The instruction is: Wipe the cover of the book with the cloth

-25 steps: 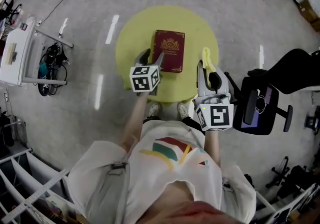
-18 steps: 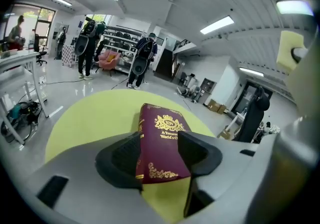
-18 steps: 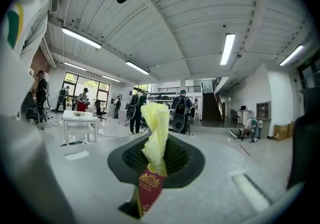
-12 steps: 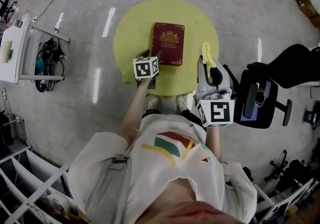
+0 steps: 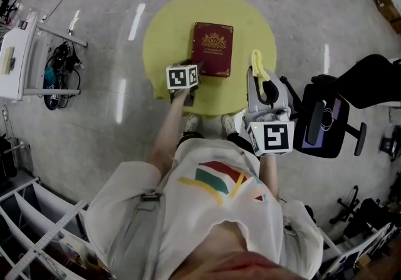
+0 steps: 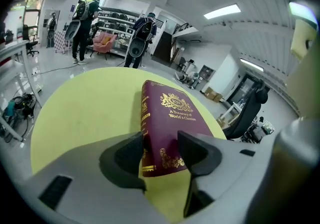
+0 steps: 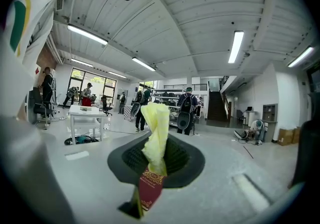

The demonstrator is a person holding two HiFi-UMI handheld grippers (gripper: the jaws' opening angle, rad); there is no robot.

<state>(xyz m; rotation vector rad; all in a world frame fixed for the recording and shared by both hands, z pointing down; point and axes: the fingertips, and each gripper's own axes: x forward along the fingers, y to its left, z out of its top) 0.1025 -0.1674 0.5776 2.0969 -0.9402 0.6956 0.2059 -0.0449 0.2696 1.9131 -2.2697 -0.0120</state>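
A dark red book (image 5: 213, 49) with gold print lies flat on the round yellow table (image 5: 163, 34). My left gripper (image 5: 190, 64) sits at its near left corner. In the left gripper view the book (image 6: 172, 118) runs away between the jaws. One jaw stands against the spine, the other over the cover, and my left gripper (image 6: 160, 144) is closed in on that corner. To the right of the book, my right gripper (image 5: 260, 82) is shut on a twisted yellow cloth (image 5: 257, 66). That cloth (image 7: 156, 133) sticks up out of my right gripper (image 7: 157, 164).
A black office chair (image 5: 326, 128) stands close on the right of the table. A white side table (image 5: 15, 62) and a tangle of cables (image 5: 59, 75) are on the floor at the left. Several people (image 6: 142, 37) stand far off in the hall.
My left gripper has dropped forward from above the table's near edge onto the book's near left corner, and its jaws have narrowed. The right gripper with the cloth has hardly moved.
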